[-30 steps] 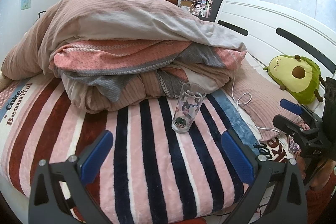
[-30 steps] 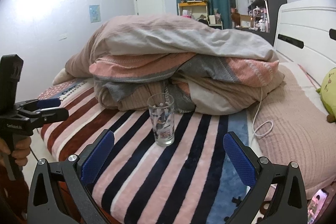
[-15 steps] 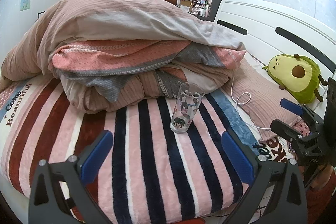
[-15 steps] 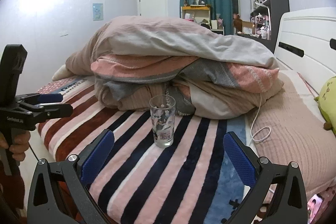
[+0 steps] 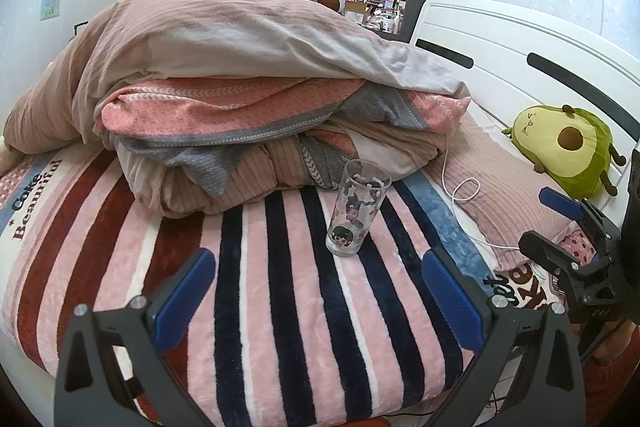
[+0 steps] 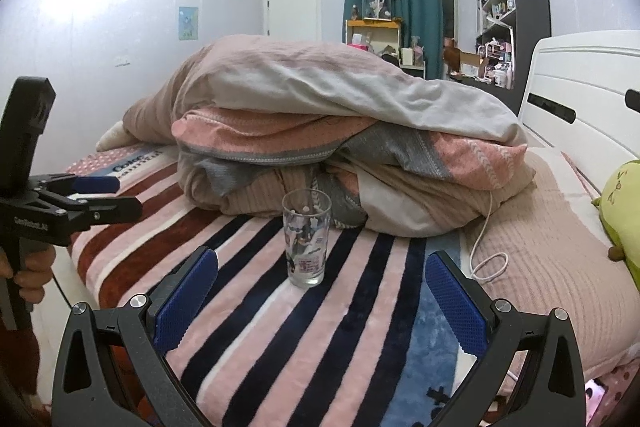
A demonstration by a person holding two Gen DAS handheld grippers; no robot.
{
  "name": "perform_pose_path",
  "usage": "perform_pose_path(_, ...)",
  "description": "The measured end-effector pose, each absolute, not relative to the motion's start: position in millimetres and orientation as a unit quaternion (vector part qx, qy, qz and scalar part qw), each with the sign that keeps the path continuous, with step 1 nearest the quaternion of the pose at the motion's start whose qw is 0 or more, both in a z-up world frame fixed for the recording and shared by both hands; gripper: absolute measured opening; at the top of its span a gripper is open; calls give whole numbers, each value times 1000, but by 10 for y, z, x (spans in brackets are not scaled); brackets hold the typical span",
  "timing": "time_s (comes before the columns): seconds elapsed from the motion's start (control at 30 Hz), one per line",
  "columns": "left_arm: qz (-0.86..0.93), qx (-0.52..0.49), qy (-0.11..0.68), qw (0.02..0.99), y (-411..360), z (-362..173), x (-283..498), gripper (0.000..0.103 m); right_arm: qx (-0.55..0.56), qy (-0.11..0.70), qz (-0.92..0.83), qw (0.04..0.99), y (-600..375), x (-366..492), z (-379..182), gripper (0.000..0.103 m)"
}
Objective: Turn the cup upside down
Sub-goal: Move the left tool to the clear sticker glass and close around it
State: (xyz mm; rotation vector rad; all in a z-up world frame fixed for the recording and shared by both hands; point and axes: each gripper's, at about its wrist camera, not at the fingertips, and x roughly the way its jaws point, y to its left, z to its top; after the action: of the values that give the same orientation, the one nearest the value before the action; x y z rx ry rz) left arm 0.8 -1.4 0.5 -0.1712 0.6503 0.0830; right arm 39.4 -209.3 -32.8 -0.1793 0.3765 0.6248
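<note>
Left wrist view: printed glass cup (image 5: 357, 207) stands upright, mouth up, on the striped plush blanket (image 5: 280, 307), just in front of the heaped duvets (image 5: 256, 99) — so the flip isn't started, nothing done yet. Left gripper (image 5: 318, 293) has its blue pads spread wide w/ nothing between them, short of the cup, which sits a bit right of its centre line. This view also shows the right gripper (image 5: 560, 223) from the side at the right edge, fingers apart & empty, plus an avocado plush (image 5: 564, 151) by the white headboard (image 5: 520, 67) and a white cable (image 5: 460, 195) trailing from the bedding; the avocado is only a sliver in the other cam. Right wrist view: same cup (image 6: 306, 241), upright & untouched, nearly centred between the wide-open pads of the right gripper (image 6: 322, 297), so this one looks better lined up for the grab, my guess. Here the left gripper (image 6: 108, 195) shows at the left edge, fingers parted, well apart from the cup. Left to do: close in, grip, lift, invert, set down rim-first; soft blanket may make it wobble.
</note>
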Motion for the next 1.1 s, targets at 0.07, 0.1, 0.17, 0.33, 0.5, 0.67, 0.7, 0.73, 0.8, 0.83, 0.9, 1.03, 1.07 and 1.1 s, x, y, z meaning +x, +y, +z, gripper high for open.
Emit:
perform_pose_path(0.07,46,-80,317,944,-23,1,13,103,-87,186,312,928,-2093,393,-331,103)
perform_pose_path(0.1,49,-78,317,944,-22,-3,19,103,-86,186,316,926,-2098,393,-330,103)
perform_pose_path(0.17,53,-75,317,944,-17,-18,39,103,-83,190,321,924,-2111,411,-335,103)
perform_pose_path(0.33,52,-69,320,943,-18,-74,153,103,-79,195,325,922,-2121,499,-405,103)
perform_pose_path(0.5,22,-69,337,939,-33,-200,484,103,-83,221,344,909,-2055,773,-597,103)
perform_pose_path(0.67,-41,-74,358,930,-119,-443,995,103,-88,241,350,901,-1986,1099,-856,103)
perform_pose_path(0.7,-48,-71,363,928,-141,-499,1099,102,-91,246,349,900,-1970,1170,-913,103)
perform_pose_path(0.73,-55,-67,368,926,-172,-560,1207,102,-93,253,349,898,-1954,1250,-974,103)
perform_pose_path(0.8,-71,-57,379,921,-230,-705,1456,102,-96,269,351,892,-1920,1415,-1105,103)
perform_pose_path(0.83,-74,-54,384,919,-251,-773,1566,102,-98,277,350,890,-1902,1495,-1171,103)
perform_pose_path(0.9,-86,-52,392,915,-284,-906,1785,102,-101,294,348,885,-1862,1653,-1303,103)
perform_pose_path(1.03,-112,-63,393,910,-307,-1072,2061,78,-101,315,352,876,-1797,1841,-1481,103)
perform_pose_path(1.07,-113,-69,392,910,-286,-1098,2115,68,-100,319,355,873,-1775,1883,-1520,103)
perform_pose_path(1.1,-115,-74,389,911,-265,-1107,2131,65,-99,324,360,870,-1746,1923,-1548,103)
